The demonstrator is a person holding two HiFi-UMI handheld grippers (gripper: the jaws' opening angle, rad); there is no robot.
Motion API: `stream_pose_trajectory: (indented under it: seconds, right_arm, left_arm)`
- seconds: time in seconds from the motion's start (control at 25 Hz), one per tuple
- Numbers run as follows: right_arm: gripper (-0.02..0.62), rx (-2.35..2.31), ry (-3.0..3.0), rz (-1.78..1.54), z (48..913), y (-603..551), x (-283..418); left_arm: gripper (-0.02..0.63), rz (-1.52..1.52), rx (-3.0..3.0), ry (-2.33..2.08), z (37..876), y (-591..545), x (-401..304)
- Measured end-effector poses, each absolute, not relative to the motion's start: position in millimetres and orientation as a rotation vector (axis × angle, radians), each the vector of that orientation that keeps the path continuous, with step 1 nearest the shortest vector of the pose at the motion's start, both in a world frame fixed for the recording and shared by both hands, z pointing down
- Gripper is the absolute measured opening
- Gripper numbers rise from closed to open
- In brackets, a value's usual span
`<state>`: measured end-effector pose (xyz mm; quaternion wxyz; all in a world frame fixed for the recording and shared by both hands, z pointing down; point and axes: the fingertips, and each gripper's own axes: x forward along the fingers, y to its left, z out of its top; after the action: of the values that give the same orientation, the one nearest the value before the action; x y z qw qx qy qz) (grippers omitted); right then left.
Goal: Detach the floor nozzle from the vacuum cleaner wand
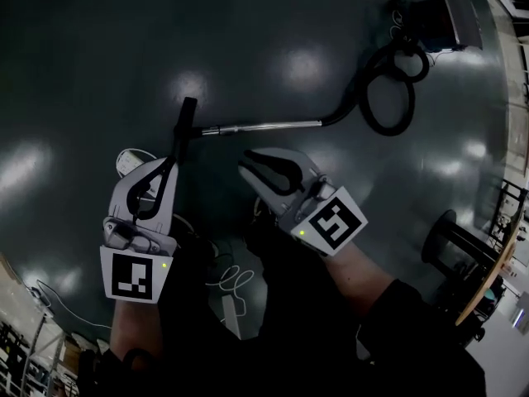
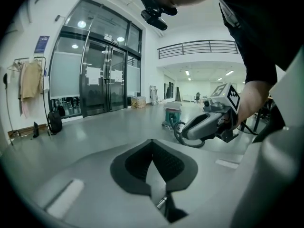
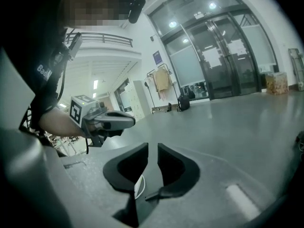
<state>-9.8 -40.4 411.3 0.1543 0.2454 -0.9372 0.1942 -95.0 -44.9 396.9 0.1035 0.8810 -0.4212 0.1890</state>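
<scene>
1. Position: the floor nozzle (image 1: 185, 121), a narrow black bar, lies on the dark glossy floor (image 1: 83, 56), set crosswise on the left end of the wand (image 1: 269, 126). It is still attached.
2. The wand runs right from the nozzle to a looped black hose (image 1: 388, 89). The hose leads to the vacuum body (image 1: 442, 15) at the top right, well apart from both grippers.
3. Left gripper (image 1: 161, 176): pads pressed together with nothing between them, as its own view (image 2: 154, 167) confirms. In the head view its tips overlap the near end of the nozzle. I cannot tell whether they touch it.
4. Right gripper (image 1: 260, 165): jaws parted by a narrow slit and empty, also seen in its own view (image 3: 152, 167). It sits near the wand on the person's side, not on it.
5. Handling, as a judgement:
   - The nozzle looks like light, hard plastic. It is stiff, but it probably pivots at the neck, so a hold on the bar itself may simply swing.
   - The wand is smooth metal: rigid, but slippery under the pads.
   - The soft hose gives no anchor — the whole wand would slide if pulled one-handed.
6. Where to grip: 1 gripper on the wand just beside the joint, the other on the nozzle neck. Pull along the wand's line, perhaps with a slight twist. A release catch may exist, but none can be made out.
7. Count: 1 nozzle, 1 wand, 1 hose, 1 vacuum body, 2 grippers.
</scene>
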Motion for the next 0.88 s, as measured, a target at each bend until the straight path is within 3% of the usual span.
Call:
stream_pose_trajectory:
  seconds: [0.88]
  right_arm:
    - [0.123, 0.179, -2.506, 0.389, 708, -45, -23]
  left_arm:
    - [0.002, 0.829, 2.954, -0.784, 601, -56, -81]
